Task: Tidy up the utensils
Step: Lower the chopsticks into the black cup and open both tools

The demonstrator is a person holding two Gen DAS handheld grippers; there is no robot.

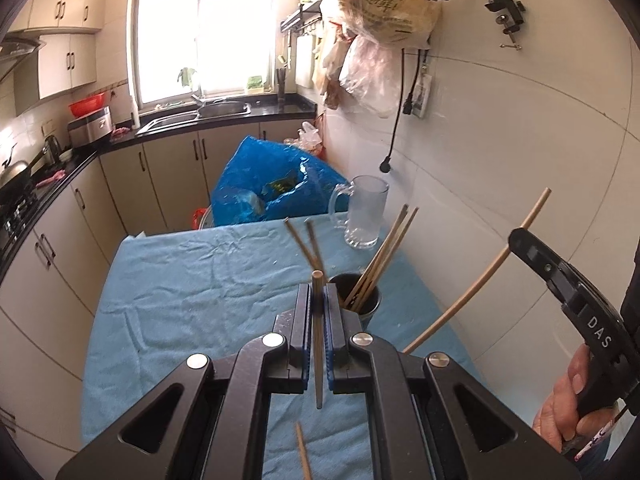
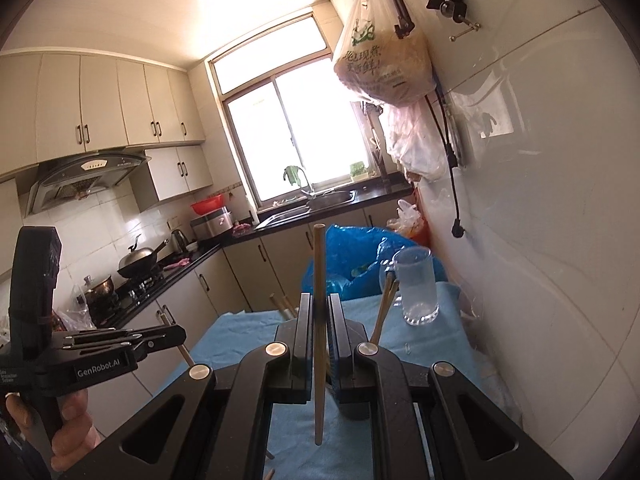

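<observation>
Looking along the left gripper [image 1: 318, 304] first, we hold one thin tan wooden chopstick [image 1: 318, 340] pinched upright between the blue-lined jaws, its top poking just above them. The dark round metal holder cup [image 1: 358, 294] stands just beyond at about one o'clock, with several chopsticks [image 1: 380, 256] already leaning in it toward one o'clock. Two loose chopsticks [image 1: 306, 242] lie on the wrinkled light-blue cloth [image 1: 192, 280] at twelve o'clock, and another loose stick [image 1: 303, 456] at six. The clear glass mug [image 1: 364, 216] sits past the cup. At three o'clock the right gripper [image 1: 516, 240] carries its own long stick [image 1: 476, 276].

From the right wrist, the right gripper is clamped on a long pale chopstick [image 2: 319, 312] standing nearly vertical; the cup hides behind its jaws. The left gripper [image 2: 176, 334] shows at nine o'clock.

We judge the step to be dropping both sticks into the cup: bring each tip over the rim, tilt to match the leaning ones, lower before releasing, one hand at a time, so nothing knocks the cup or mug
</observation>
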